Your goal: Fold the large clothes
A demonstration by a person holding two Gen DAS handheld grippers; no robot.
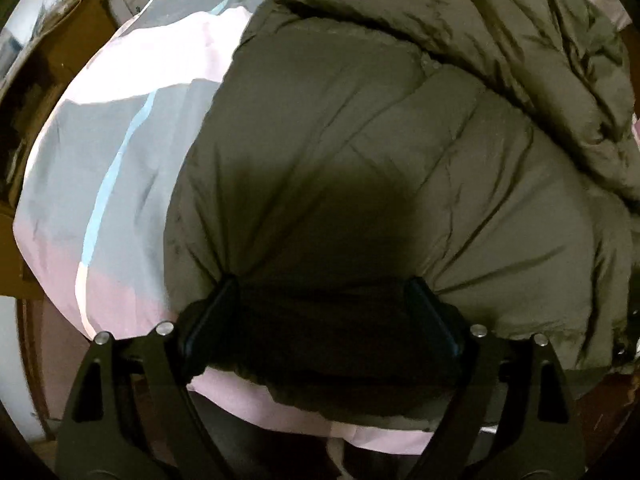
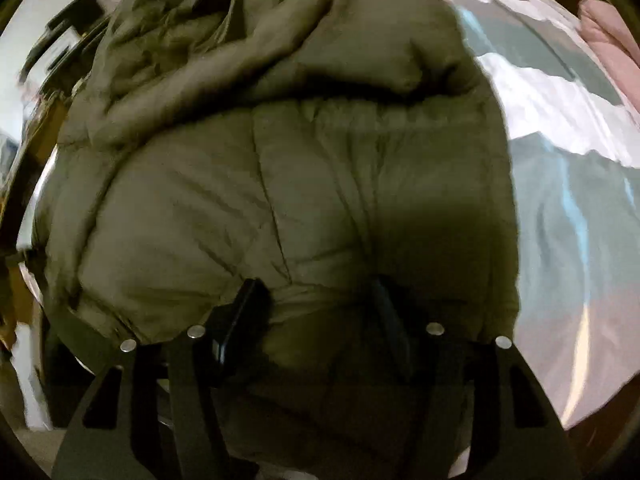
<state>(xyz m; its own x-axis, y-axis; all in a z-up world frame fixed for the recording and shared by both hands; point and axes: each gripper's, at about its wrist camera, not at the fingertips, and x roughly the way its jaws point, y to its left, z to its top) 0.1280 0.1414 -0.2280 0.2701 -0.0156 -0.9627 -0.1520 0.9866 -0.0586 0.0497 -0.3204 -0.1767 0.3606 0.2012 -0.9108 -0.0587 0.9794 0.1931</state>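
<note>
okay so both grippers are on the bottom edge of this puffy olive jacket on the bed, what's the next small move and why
Probably lift the hem and carry it forward over the jacket's body. The left gripper and right gripper each have jacket fabric bunched between their fingers at the near edge, and the rest lies spread, rumpled, on the bedsheet, so a hem-to-collar fold looks ready.

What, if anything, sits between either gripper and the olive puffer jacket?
Nothing visible. The left gripper and right gripper each already have the olive puffer jacket bunched between their fingers near its hem, over the bedspread.
</note>
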